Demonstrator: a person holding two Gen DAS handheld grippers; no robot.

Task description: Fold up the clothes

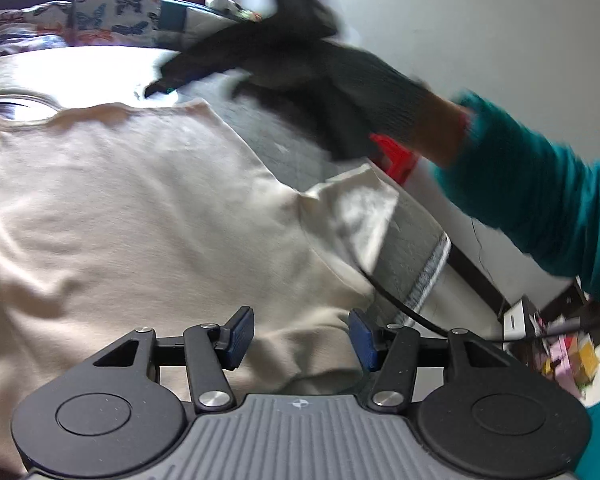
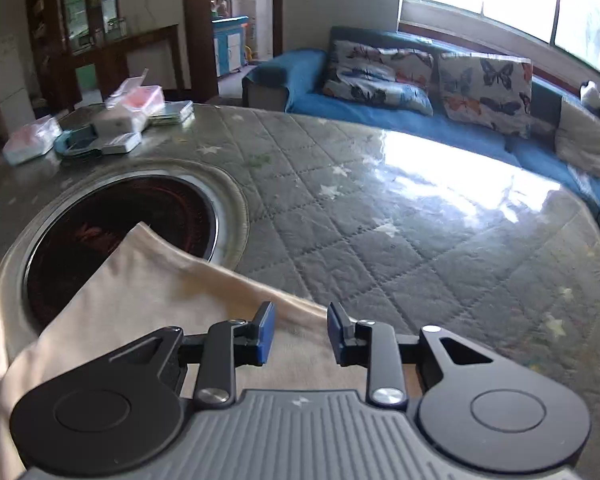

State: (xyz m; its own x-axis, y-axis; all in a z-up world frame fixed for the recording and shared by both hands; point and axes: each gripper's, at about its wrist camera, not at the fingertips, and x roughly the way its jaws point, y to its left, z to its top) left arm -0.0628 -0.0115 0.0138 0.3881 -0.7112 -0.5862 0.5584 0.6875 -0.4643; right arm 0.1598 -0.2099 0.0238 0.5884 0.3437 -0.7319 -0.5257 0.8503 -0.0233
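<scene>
A cream garment [image 1: 140,216] lies spread on the grey quilted table [image 1: 284,148], one sleeve [image 1: 360,208] reaching toward the table's right edge. My left gripper [image 1: 301,336] is open and empty just above the garment's near part. In the right wrist view the garment's corner [image 2: 140,280] lies over the table's round dark inset [image 2: 112,236]. My right gripper [image 2: 301,334] is open and empty above the garment's edge. The right gripper and its gloved hand [image 1: 300,52] show blurred over the table's far side in the left wrist view.
Several small boxes and packets [image 2: 100,128] sit at the table's far left. A blue sofa [image 2: 380,108] with butterfly cushions [image 2: 484,88] runs behind the table under a window. A black cable [image 1: 404,304] hangs off the table's right edge near a red stool [image 1: 396,156].
</scene>
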